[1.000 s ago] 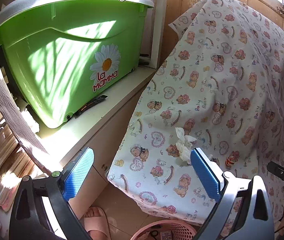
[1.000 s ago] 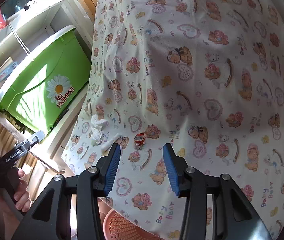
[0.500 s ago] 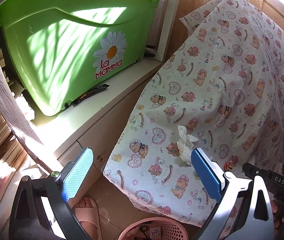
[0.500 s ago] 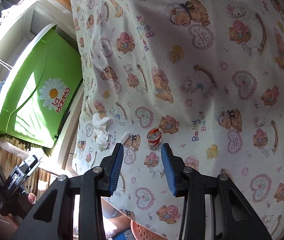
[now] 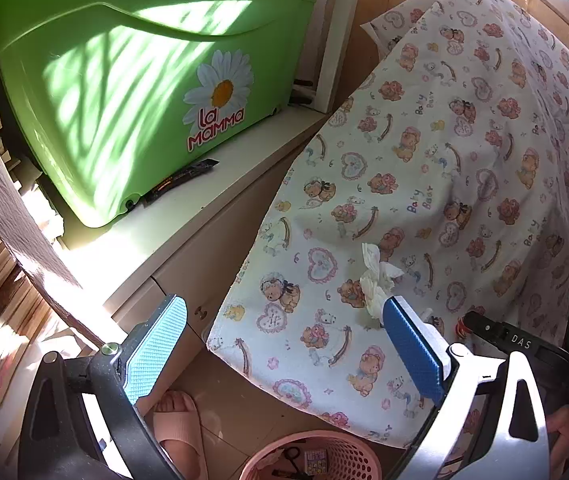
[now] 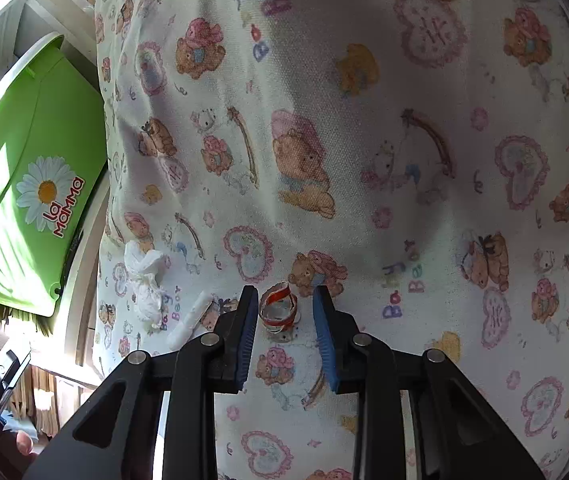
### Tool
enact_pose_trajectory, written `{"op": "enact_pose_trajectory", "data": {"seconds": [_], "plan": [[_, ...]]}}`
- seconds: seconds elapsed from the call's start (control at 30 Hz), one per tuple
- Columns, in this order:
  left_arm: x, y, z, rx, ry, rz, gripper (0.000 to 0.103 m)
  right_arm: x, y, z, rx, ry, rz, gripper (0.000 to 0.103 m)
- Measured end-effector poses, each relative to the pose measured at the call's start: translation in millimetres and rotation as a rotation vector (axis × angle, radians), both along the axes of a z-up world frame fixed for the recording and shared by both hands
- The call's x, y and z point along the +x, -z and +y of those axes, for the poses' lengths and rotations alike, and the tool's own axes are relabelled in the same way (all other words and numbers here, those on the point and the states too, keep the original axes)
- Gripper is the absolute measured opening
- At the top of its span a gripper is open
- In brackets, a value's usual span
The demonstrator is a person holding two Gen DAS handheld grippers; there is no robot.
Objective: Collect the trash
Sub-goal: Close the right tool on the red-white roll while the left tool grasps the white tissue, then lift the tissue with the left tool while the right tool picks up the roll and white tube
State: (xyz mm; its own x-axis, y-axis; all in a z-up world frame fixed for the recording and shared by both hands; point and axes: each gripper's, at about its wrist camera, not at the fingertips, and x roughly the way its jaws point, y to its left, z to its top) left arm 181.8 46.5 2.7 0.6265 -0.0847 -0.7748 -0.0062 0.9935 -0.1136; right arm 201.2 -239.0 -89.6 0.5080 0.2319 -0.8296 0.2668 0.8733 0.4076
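We are holding the right claw (image 6: 282, 308) part-open around a curled red-and-silver wrapper (image 6: 278, 310), its two blue pads flanking the wrapper without clearly touching it. The wrapper is lying on the teddy-bear cloth (image 6: 364, 140) covering the tabletop. Just left of it a small white paper roll (image 6: 190, 320) is resting, and further left a crumpled white tissue (image 6: 144, 280). We are keeping the left claw (image 5: 284, 344) wide open and empty, its right pad just beside the tissue (image 5: 376, 280). A pink basket (image 5: 316, 456) is sitting on the floor below the cloth's edge, near a green La Mamma bin (image 5: 124, 100).
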Motion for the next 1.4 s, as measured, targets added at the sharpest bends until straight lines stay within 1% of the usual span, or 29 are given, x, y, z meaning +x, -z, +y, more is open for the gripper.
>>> {"op": "enact_pose_trajectory", "data": {"seconds": [0.07, 0.13, 0.17, 0.27, 0.33, 0.4, 0.43, 0.47, 0.5, 0.53, 0.6, 0.67, 0.73, 0.83, 0.93, 1.03, 1.07, 1.17, 1.23, 1.27, 1.33, 1.4], "plan": [[0, 0, 0, 0.001, 0.0, 0.001, 0.098, 1, 2, 2, 0.008, -0.012, 0.004, 0.016], [1, 1, 0, -0.001, 0.0, 0.005, 0.098, 0, 2, 3, 0.009, -0.019, 0.003, 0.011], [2, 2, -2, -0.004, 0.003, 0.01, 0.098, -1, 2, 3, 0.004, -0.022, 0.006, 0.006], [5, 3, -6, -0.026, 0.031, 0.029, 0.096, -4, -1, 3, -0.022, -0.038, 0.008, 0.006], [11, 5, -11, -0.061, 0.062, 0.059, 0.09, -8, -5, 2, -0.016, -0.046, -0.005, 0.006], [21, 9, -19, -0.113, 0.102, 0.11, 0.072, -14, -12, -2, -0.016, -0.053, -0.021, 0.006], [27, 12, -23, -0.134, 0.121, 0.133, 0.068, -17, -15, -4, -0.021, -0.058, -0.03, 0.006], [33, 15, -29, -0.147, 0.137, 0.156, 0.06, -20, -18, -5, -0.028, -0.063, -0.038, 0.006], [38, 18, -33, -0.154, 0.148, 0.174, 0.053, -24, -22, -6, -0.034, -0.066, -0.044, 0.006], [45, 23, -40, -0.161, 0.165, 0.198, 0.049, -27, -24, -7, -0.035, -0.073, -0.048, 0.006], [53, 31, -51, -0.156, 0.187, 0.226, 0.035, -30, -28, -8, -0.026, -0.088, -0.056, 0.006], [60, 40, -63, -0.129, 0.195, 0.247, 0.033, -35, -32, -11, -0.015, -0.092, -0.063, 0.006], [63, 49, -71, -0.117, 0.195, 0.265, 0.033, -39, -36, -15, -0.01, -0.098, -0.068, 0.006], [67, 59, -79, -0.104, 0.18, 0.281, 0.033, -45, -40, -20, -0.028, -0.097, -0.071, 0.006], [70, 65, -84, -0.116, 0.172, 0.27, 0.033, -51, -39, -26, -0.031, -0.093, -0.067, 0.006], [71, 68, -84, -0.148, 0.15, 0.251, 0.029, -55, -39, -29, -0.035, -0.092, -0.066, 0.006], [72, 70, -85, -0.155, 0.151, 0.26, 0.029, -56, -39, -29, -0.04, -0.092, -0.069, 0.006], [73, 78, -89, -0.141, 0.144, 0.288, 0.029, -59, -41, -31, -0.054, -0.089, -0.074, 0.006], [72, 82, -92, -0.128, 0.152, 0.3, 0.025, -61, -41, -33, -0.054, -0.086, -0.074, 0.006], [72, 84, -94, -0.126, 0.164, 0.305, 0.012, -63, -41, -35, -0.055, -0.083, -0.075, 0.006], [70, 83, -95, -0.125, 0.188, 0.297, 0.011, -64, -41, -38, -0.057, -0.077, -0.074, 0.006], [67, 76, -87, -0.136, 0.159, 0.277, 0.01, -67, -42, -42, -0.055, -0.074, -0.076, 0.006]]}}
